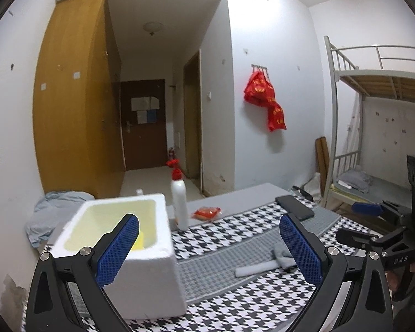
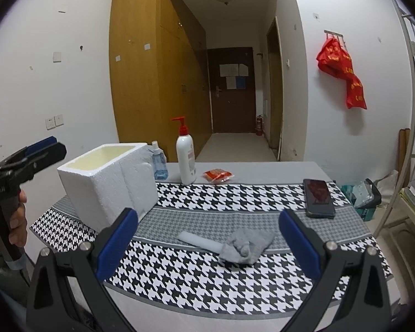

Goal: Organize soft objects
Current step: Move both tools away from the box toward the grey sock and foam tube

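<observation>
Soft thing: a crumpled grey knitted sock with a flat, pale grey strip running out from it, lying on the black-and-white houndstooth tablecloth.

Long axis: the strip and sock together lie roughly crosswise to the right gripper's fingers, the strip to the left and the bunched sock to the right.

Right gripper: jaws spread wide, nothing held. The sock lies straight ahead, between the lines of the two blue pads and closer to the right one.

Left gripper: jaws also wide apart and empty. It faces the open white foam box, which has something yellow inside; the sock sits at its right finger, partly hidden behind the pad.

Nearer hand: judging from both views, the right gripper is better lined up on the sock.

Likely destination: the foam box, to the left of the sock and well apart from it.

Other things on the table: a white pump bottle with a red top, a small blue bottle, a red packet and a black phone.
</observation>
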`<act>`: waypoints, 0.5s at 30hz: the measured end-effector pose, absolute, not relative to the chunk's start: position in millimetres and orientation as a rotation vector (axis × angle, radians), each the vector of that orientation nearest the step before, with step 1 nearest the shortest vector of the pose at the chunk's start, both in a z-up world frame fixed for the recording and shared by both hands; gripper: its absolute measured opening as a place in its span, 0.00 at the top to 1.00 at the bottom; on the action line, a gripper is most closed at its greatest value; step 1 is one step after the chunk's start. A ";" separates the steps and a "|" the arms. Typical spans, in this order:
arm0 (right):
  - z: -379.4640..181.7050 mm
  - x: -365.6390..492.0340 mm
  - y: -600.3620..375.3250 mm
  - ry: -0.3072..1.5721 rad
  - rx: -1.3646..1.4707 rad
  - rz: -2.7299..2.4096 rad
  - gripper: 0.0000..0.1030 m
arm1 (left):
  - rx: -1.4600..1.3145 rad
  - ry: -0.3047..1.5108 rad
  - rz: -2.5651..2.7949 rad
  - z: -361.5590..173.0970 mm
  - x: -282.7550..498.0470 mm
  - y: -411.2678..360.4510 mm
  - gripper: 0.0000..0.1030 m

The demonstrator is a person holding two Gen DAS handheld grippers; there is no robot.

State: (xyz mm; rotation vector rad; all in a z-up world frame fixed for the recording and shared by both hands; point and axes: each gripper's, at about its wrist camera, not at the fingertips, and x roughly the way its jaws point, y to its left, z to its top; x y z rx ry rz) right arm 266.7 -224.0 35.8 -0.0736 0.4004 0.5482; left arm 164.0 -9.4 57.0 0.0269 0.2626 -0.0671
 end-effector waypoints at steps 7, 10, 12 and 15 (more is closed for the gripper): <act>26.1 263.2 -229.7 0.406 -0.081 0.544 0.00 | 0.027 0.275 -0.117 43.5 162.6 -20.3 0.01; 21.1 265.1 -232.6 0.425 -0.070 0.532 0.00 | 0.017 0.285 -0.140 39.6 164.1 -24.0 0.01; 18.8 265.4 -234.2 0.433 -0.063 0.526 0.00 | 0.019 0.289 -0.146 36.1 164.7 -27.6 0.01; 15.0 265.4 -237.1 0.440 -0.059 0.520 0.00 | 0.018 0.300 -0.160 31.0 164.9 -31.0 0.01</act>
